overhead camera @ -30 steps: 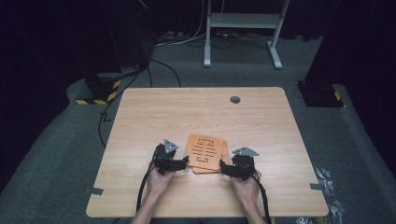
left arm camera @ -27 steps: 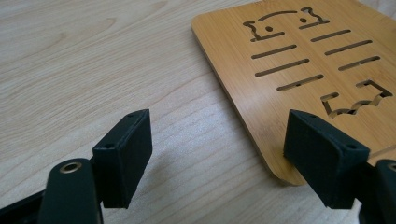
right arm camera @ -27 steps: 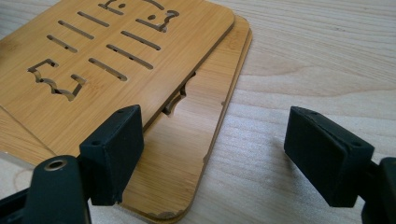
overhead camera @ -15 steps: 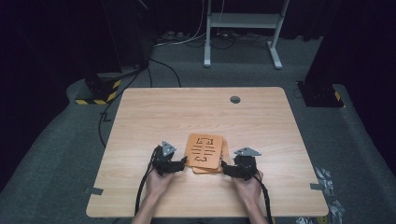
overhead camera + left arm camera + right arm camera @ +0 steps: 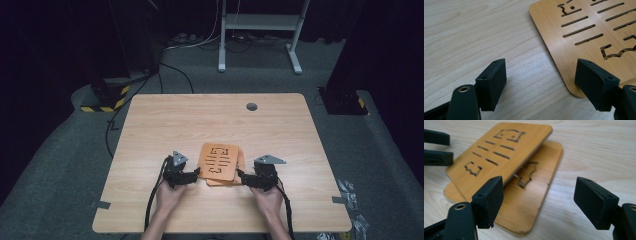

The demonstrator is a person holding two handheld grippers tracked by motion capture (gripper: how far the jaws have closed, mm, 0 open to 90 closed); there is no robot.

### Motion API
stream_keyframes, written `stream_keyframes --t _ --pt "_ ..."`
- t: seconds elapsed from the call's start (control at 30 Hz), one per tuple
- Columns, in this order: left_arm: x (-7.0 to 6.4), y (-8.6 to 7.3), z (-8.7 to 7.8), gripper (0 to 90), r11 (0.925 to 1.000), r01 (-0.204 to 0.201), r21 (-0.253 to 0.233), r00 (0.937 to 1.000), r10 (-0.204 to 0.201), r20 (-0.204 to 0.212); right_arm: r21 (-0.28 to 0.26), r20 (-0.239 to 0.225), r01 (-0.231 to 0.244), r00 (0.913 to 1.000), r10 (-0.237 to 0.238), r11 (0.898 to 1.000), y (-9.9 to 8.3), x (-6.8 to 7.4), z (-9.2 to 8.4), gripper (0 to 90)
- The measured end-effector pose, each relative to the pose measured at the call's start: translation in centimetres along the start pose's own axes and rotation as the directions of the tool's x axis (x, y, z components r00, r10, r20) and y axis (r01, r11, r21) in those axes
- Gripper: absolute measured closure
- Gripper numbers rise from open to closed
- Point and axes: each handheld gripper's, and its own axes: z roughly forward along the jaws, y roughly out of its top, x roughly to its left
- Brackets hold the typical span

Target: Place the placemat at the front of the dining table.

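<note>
The two flat orange-brown bamboo boards with cut-out slots (image 5: 220,164) are lying stacked on the pale wooden table (image 5: 200,120), directly between the two tongs, the upper board (image 5: 499,150) sitting askew and partly raised over the lower board (image 5: 524,207). The left gripper (image 5: 196,174) is standing released at the stack's left edge; its jaws have just been closing a little, one pad (image 5: 596,82) reaching over the board's corner, the other resting on bare table, nothing pinched. The right gripper (image 5: 241,176) is also standing unclenched at the right edge, its jaws likewise having narrowed slightly, straddling the lower board's near corner without pressing it. By my judgement the work is sitting at its start: both tongs are lining up, and gripping and moving the boards is remaining.
</note>
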Motion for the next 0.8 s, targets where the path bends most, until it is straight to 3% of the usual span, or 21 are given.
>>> stream_keyframes --t 0.23,0.33,0.5,0.63,0.8 --pt "0.0 0.0 0.0 25.3 1.0 -0.002 0.001 1.0 0.002 0.001 0.005 -0.067 -0.01 0.9977 0.01 1.0 1.7 1.2 1.5 24.2" --pt "0.0 0.0 0.0 25.6 1.0 -0.002 0.0 1.0 0.002 0.001 0.014 -0.069 -0.003 0.9976 0.004 1.0 2.0 1.4 2.1 24.1" --pt "0.0 0.0 0.0 25.8 1.0 0.001 0.0 1.0 -0.001 0.003 0.039 -0.09 -0.04 0.995 0.043 0.998 2.3 1.6 3.8 24.0" --pt "0.0 0.0 0.0 25.9 1.0 0.0 0.001 1.0 0.0 0.004 0.063 -0.1 -0.056 0.9931 0.062 0.996 2.1 1.6 4.5 24.3" --pt "0.0 0.0 0.0 25.9 1.0 -0.001 0.001 1.0 0.001 0.004 0.051 -0.108 -0.053 0.9925 0.058 0.997 2.1 1.8 4.6 25.4"
